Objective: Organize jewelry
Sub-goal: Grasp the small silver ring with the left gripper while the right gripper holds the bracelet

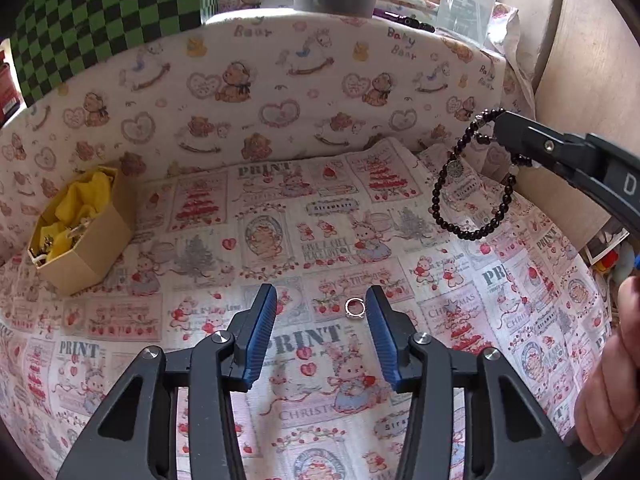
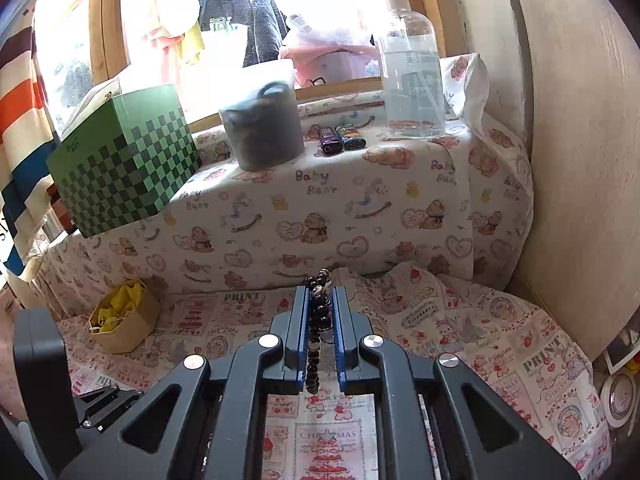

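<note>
At far left of the printed cloth [image 1: 280, 216] stood a hexagonal box [image 1: 86, 240] lined with yellow tissue, some jewelry already inside. Centre: small ring [image 1: 354, 306] lay flat on the cloth, just inside the right pad of the left gripper [image 1: 320, 312], whose jaws stood apart, nothing pressed. Advised: centre the ring between the pads and lower to the cloth before closing, since it was thin and might skid. Right: right gripper [image 2: 320, 320] was clamped on a dark beaded bracelet [image 1: 472, 184], hanging clear of the cloth.
</note>
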A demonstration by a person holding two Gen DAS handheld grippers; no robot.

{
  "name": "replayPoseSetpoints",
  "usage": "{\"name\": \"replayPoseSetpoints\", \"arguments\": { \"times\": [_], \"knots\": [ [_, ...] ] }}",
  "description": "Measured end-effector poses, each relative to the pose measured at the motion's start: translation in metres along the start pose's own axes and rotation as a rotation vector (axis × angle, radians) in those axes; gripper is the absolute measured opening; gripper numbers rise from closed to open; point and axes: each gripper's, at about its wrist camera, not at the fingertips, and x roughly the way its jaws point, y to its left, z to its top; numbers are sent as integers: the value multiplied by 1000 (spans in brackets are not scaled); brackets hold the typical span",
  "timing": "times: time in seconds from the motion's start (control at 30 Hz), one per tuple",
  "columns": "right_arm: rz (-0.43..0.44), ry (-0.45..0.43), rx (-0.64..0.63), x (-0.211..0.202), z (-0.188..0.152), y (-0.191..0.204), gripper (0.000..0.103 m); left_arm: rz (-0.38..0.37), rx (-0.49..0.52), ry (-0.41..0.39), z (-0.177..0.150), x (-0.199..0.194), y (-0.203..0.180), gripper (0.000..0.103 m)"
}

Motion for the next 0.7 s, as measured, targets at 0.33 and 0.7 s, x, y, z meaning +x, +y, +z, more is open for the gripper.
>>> {"name": "replayPoseSetpoints", "arguments": {
  "times": [0.33,0.7],
  "knots": [
    [11,10,18,-4,0,-1,12,-22,-27,121,8,18,-10,32],
    [1,1,43,-7,2,-8,12,9,-7,163,12,40,-31,20]
  ]
}}
